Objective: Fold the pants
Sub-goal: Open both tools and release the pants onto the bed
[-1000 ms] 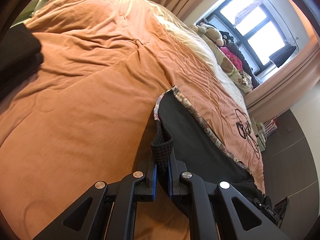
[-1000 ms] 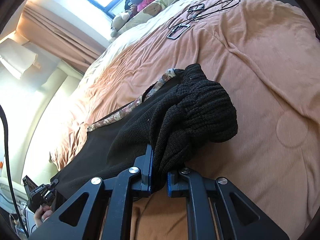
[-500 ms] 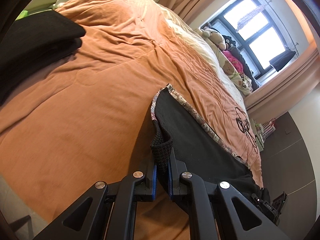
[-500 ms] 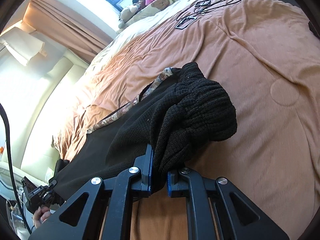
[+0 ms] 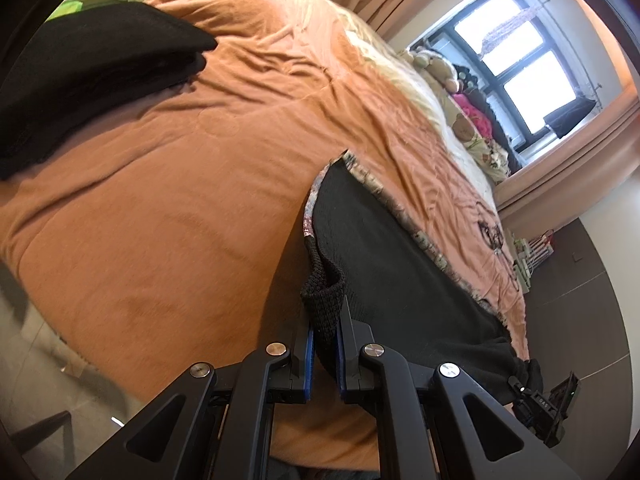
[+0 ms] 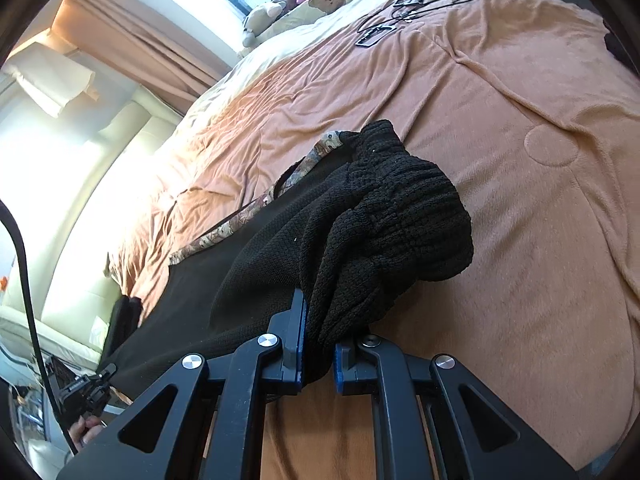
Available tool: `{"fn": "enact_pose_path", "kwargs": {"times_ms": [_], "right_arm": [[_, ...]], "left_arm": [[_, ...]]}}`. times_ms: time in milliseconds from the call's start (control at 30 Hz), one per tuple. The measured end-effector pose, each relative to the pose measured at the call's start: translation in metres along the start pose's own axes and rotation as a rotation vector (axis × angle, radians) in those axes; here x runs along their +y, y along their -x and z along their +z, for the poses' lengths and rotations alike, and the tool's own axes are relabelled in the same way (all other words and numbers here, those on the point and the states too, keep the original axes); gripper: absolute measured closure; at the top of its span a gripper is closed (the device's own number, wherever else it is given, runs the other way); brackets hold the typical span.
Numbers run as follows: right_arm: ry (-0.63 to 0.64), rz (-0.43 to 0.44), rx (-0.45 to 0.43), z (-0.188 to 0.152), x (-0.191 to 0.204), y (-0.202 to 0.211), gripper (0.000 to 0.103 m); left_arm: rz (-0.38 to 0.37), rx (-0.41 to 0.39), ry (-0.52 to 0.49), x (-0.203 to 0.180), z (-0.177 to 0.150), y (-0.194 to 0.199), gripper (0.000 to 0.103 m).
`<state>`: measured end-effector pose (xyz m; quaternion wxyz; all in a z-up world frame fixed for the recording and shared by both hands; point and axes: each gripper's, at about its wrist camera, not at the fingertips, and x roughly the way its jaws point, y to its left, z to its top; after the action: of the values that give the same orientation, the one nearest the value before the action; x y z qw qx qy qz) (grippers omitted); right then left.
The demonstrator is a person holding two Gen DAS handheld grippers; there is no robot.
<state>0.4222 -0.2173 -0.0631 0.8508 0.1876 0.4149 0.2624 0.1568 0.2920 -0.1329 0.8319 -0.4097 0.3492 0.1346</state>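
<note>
Sliding further into the left wrist view since a second ago, a folded black stack is lying on the orange bedspread.
Left gripper is pinching the black pants above that bedspread; in the right view, the right gripper is clamping the bunched knit waistband over it.

The pants run out of sight behind the tongs.

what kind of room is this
A bedroom, most likely. A wide bed with an orange cover fills both views, stuffed toys and pillows lie in a row along the bed by the curtained window, and black pants are being folded on the cover.
</note>
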Motion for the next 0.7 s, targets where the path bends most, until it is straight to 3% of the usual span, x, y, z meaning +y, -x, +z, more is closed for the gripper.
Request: {"fn": "enact_pose_path", "kwargs": {"times_ms": [100, 300, 367, 400, 467, 500, 567, 700], "right_arm": [[0.001, -0.029, 0.035, -0.006, -0.003, -0.006, 0.092], [0.063, -0.11, 0.045, -0.008, 0.004, 0.003, 0.082], [0.094, -0.151, 0.046, -0.008, 0.011, 0.008, 0.068], [0.11, -0.157, 0.046, -0.008, 0.015, 0.01, 0.066], [0.148, -0.179, 0.044, -0.011, 0.023, 0.014, 0.048], [0.164, -0.193, 0.037, -0.013, 0.025, 0.017, 0.043], [0.205, -0.262, -0.004, -0.014, 0.033, 0.026, 0.027], [0.236, -0.284, -0.036, -0.013, 0.04, 0.042, 0.024]], "left_arm": [[0.055, 0.08, -0.019, 0.008, -0.006, -0.013, 0.091], [0.106, 0.11, -0.06, 0.014, -0.003, -0.012, 0.084], [0.127, 0.103, -0.086, 0.013, 0.002, -0.01, 0.076], [0.143, 0.099, -0.096, 0.012, 0.006, -0.009, 0.074], [0.157, 0.085, -0.129, 0.008, 0.012, -0.005, 0.065], [0.164, 0.078, -0.147, 0.007, 0.015, -0.004, 0.061], [0.175, 0.065, -0.171, 0.004, 0.021, -0.003, 0.048], [0.205, 0.021, -0.228, -0.006, 0.032, -0.001, 0.034]]}}
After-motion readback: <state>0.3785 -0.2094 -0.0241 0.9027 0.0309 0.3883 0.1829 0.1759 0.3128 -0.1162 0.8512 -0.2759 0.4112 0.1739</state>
